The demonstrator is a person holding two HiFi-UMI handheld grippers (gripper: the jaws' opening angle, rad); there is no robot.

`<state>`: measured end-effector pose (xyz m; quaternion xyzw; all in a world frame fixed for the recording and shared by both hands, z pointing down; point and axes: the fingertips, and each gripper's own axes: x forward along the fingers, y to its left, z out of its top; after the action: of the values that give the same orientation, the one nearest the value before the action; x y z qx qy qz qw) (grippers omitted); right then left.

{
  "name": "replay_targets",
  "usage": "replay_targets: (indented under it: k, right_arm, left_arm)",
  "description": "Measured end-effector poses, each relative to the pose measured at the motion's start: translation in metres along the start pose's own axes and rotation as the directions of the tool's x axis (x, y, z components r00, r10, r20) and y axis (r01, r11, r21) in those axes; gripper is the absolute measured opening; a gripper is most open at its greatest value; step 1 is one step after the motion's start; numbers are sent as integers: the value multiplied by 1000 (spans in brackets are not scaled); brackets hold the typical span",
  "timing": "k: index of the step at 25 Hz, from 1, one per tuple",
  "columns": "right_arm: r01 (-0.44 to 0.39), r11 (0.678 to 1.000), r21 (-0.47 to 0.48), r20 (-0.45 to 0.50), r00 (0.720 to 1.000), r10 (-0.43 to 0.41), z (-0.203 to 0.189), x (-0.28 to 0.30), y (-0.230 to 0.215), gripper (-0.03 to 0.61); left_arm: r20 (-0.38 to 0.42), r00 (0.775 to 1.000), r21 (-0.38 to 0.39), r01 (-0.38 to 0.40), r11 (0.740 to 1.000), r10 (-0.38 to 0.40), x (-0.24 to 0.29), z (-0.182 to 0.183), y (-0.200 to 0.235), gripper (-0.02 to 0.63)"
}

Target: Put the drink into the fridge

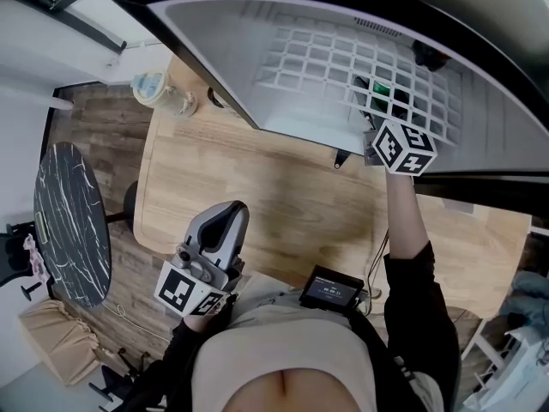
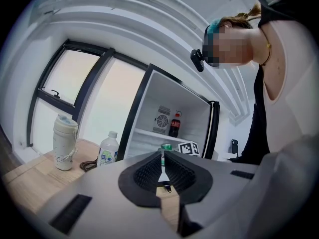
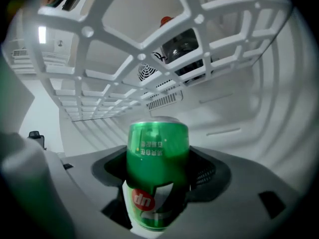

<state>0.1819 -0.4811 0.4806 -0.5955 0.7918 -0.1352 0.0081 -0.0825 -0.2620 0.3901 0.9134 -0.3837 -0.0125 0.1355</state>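
Jaws clamped on the can in the right gripper view. The right gripper (image 3: 157, 183) presses its ridged black pads against both sides of an upright green aluminium drink can (image 3: 157, 153). The can is held inside the white-walled fridge (image 3: 249, 108), under a white wire-grid shelf (image 3: 99, 59). Through the grid, a dark cola bottle with a red cap (image 3: 175, 46) stands on that shelf.

Over to the left gripper view. The left gripper (image 2: 162, 158) has its jaws drawn narrow, with only a slit between them and nothing in it. It points across at the open fridge, where the cola bottle sits on the shelf and the can shows just below, beside the right gripper's marker cube. A white lidded tumbler (image 2: 65, 142) and a clear plastic water bottle with a white cap (image 2: 107, 151) stand near each other on the pale wooden surface (image 2: 30, 178), left of the fridge. A large dark-framed window (image 2: 75, 93) fills the wall behind them.

Now the head view. The right arm is stretched well forward, and its marker cube sits at the fridge's mouth. A glint of green shows through the shelf. The left gripper hangs low, close to the person's body at the surface's near edge. A small black device with a lit screen (image 1: 330, 288) lies at that edge. Off to the left, a round black marble-patterned table (image 1: 73, 221) stands on the wood-plank floor (image 1: 94, 118).
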Motion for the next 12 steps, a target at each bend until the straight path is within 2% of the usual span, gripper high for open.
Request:
replay_targets:
  k: [6, 12]
  right_arm:
    - [-3, 1000, -6, 1, 1000, 3, 2, 5, -1, 347]
    - [-17, 998, -54, -5, 1000, 16, 0, 2, 6, 347]
  left_arm:
    - [12, 1000, -2, 8, 1000, -8, 6, 4, -1, 24]
    - [13, 999, -5, 37, 999, -37, 11, 4, -7, 23]
